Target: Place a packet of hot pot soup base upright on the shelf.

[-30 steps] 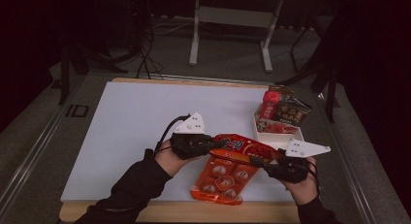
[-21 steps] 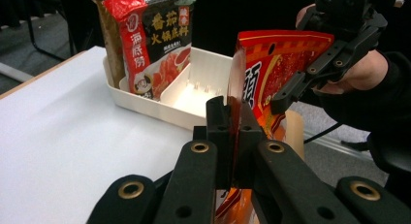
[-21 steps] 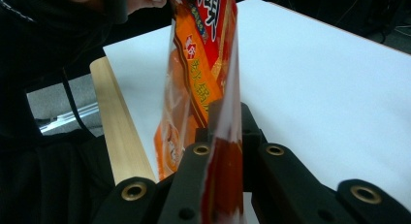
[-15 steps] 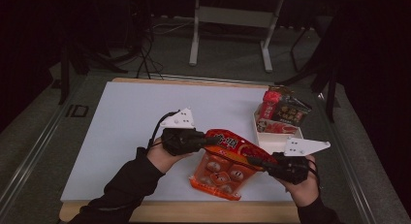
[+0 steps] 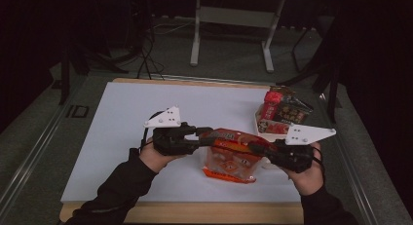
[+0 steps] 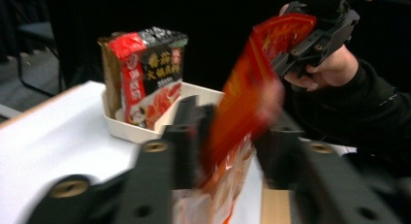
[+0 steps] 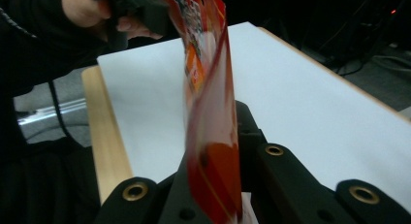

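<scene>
Between both grippers, red snack bag hanging, top edge level.

"ID" marking on the floor left of the table, Chinese characters on the red packet, illegible

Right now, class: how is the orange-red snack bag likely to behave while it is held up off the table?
The orange-red snack bag is probably floppy: in the left gripper view it bends between the grippers. It looks light for its size, hanging from one top edge. Its glossy film may be slippery, so it could slide from the right gripper.
</scene>
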Available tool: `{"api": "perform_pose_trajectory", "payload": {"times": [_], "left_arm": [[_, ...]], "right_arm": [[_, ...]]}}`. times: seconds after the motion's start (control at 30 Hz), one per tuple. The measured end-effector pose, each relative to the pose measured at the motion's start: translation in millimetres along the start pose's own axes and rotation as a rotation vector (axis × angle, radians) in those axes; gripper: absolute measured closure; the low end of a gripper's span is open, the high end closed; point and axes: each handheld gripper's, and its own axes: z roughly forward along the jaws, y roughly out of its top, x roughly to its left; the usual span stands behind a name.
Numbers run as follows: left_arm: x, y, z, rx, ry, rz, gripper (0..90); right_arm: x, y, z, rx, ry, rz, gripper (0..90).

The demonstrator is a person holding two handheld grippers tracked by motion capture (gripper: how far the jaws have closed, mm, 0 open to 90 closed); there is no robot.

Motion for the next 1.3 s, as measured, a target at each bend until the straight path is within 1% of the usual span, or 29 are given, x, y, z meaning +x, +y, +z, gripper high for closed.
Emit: {"api": "perform_pose_trajectory", "payload": {"times": [0.03, 0.07, 0.1, 0.13, 0.17, 0.2, 0.23, 0.27, 0.3, 0.33, 0.37, 0.4, 0.43, 0.47, 0.5, 0.57, 0.6, 0.67, 0.73, 0.8, 0.9, 0.97, 1.0, 1.03, 1.07, 1.1, 1.17, 1.27, 1.3], "left_arm": [[0.0, 0.0, 0.0, 0.000, 0.000, 0.000, 52.7], [0.0, 0.0, 0.0, 0.000, 0.000, 0.000, 52.7], [0.7, -1.9, -1.1, -0.005, 0.013, 0.003, 52.7], [1.1, -2.9, -1.8, -0.008, 0.019, 0.003, 38.8], [1.8, -3.6, -2.8, -0.009, 0.029, -0.001, 33.8], [2.6, -4.7, -3.6, -0.017, 0.034, -0.012, 30.8], [3.2, -6.1, -4.4, -0.022, 0.043, -0.016, 24.5], [3.2, -6.1, -4.4, -0.022, 0.043, -0.016, 18.2], [3.5, -9.3, -5.7, -0.012, 0.069, -0.002, 18.2], [4.0, -12.6, -7.4, -0.014, 0.084, 0.000, 14.5], [4.0, -12.6, -7.4, -0.014, 0.084, 0.000, 14.3], [5.4, -15.8, -9.1, -0.019, 0.090, -0.011, 12.9], [5.4, -15.8, -9.1, -0.019, 0.090, -0.011, 10.7], [6.0, -18.1, -9.9, -0.023, 0.100, -0.019, 10.7], [6.7, -21.2, -11.1, -0.030, 0.115, -0.022, 8.9], [7.7, -24.8, -13.3, -0.038, 0.141, -0.023, 5.0], [8.4, -26.2, -14.7, -0.035, 0.151, -0.028, 5.0], [9.8, -29.7, -18.2, -0.046, 0.163, -0.046, 5.0], [11.6, -33.0, -21.7, -0.042, 0.173, -0.068, 5.0], [12.8, -37.1, -25.5, -0.043, 0.177, -0.077, 5.0], [14.2, -43.7, -31.3, -0.031, 0.186, -0.084, 5.0], [15.7, -49.4, -35.1, -0.027, 0.178, -0.102, 5.0], [15.9, -53.6, -37.7, -0.030, 0.197, -0.096, 5.0], [16.3, -56.5, -39.9, -0.021, 0.206, -0.094, 5.0], [16.3, -56.5, -39.9, -0.021, 0.206, -0.094, 5.0], [17.4, -61.5, -43.4, -0.017, 0.208, -0.105, 5.0], [17.3, -67.9, -46.8, -0.004, 0.222, -0.111, 5.0], [17.1, -76.4, -50.0, 0.019, 0.226, -0.116, 5.0], [17.0, -79.3, -50.7, 0.027, 0.224, -0.115, 5.0]], "right_arm": [[0.0, 0.0, 0.0, 0.000, 0.000, 0.000, 90.0], [-1.2, 2.4, -0.5, -0.004, 0.000, 0.002, 90.0], [-1.2, 2.4, -0.5, -0.004, 0.000, 0.002, 90.0], [-3.6, 6.8, -2.0, -0.005, -0.011, 0.000, 90.0], [-4.7, 8.7, -2.7, -0.005, -0.005, -0.002, 90.0], [-5.1, 10.4, -3.7, -0.009, -0.011, -0.004, 90.0], [-5.5, 12.0, -4.7, -0.013, -0.016, -0.002, 90.0], [-5.5, 12.0, -4.7, -0.013, -0.016, -0.002, 90.0], [-6.6, 13.6, -5.8, -0.016, -0.014, -0.001, 90.0], [-9.7, 17.8, -9.9, -0.033, -0.024, 0.002, 90.0], [-10.8, 19.8, -11.5, -0.037, -0.026, 0.003, 90.0], [-11.7, 22.0, -13.1, -0.039, -0.032, 0.002, 90.0], [-11.7, 22.0, -13.1, -0.039, -0.032, 0.002, 90.0], [-12.4, 23.6, -14.5, -0.042, -0.035, 0.003, 90.0], [-14.2, 26.4, -16.8, -0.051, -0.034, 0.008, 90.0], [-16.6, 32.0, -21.0, -0.064, -0.045, 0.010, 90.0], [-17.5, 34.5, -22.4, -0.066, -0.051, 0.007, 90.0], [-18.4, 39.2, -24.7, -0.066, -0.059, 0.003, 90.0], [-20.5, 43.2, -26.5, -0.072, -0.071, 0.000, 90.0], [-23.6, 47.1, -28.9, -0.076, -0.082, 0.002, 90.0], [-27.8, 51.1, -33.0, -0.087, -0.090, 0.008, 90.0], [-30.8, 53.7, -36.8, -0.096, -0.105, 0.008, 90.0], [-32.1, 55.0, -38.8, -0.099, -0.111, 0.010, 90.0], [-33.8, 56.5, -41.6, -0.103, -0.123, 0.010, 90.0], [-33.8, 56.5, -41.6, -0.103, -0.123, 0.010, 90.0], [-35.8, 57.5, -44.1, -0.107, -0.130, 0.013, 90.0], [-41.7, 59.9, -53.1, -0.121, -0.157, 0.022, 90.0], [-46.4, 61.4, -60.4, -0.129, -0.183, 0.026, 90.0], [-47.8, 61.9, -63.0, -0.129, -0.199, 0.025, 90.0]]}}
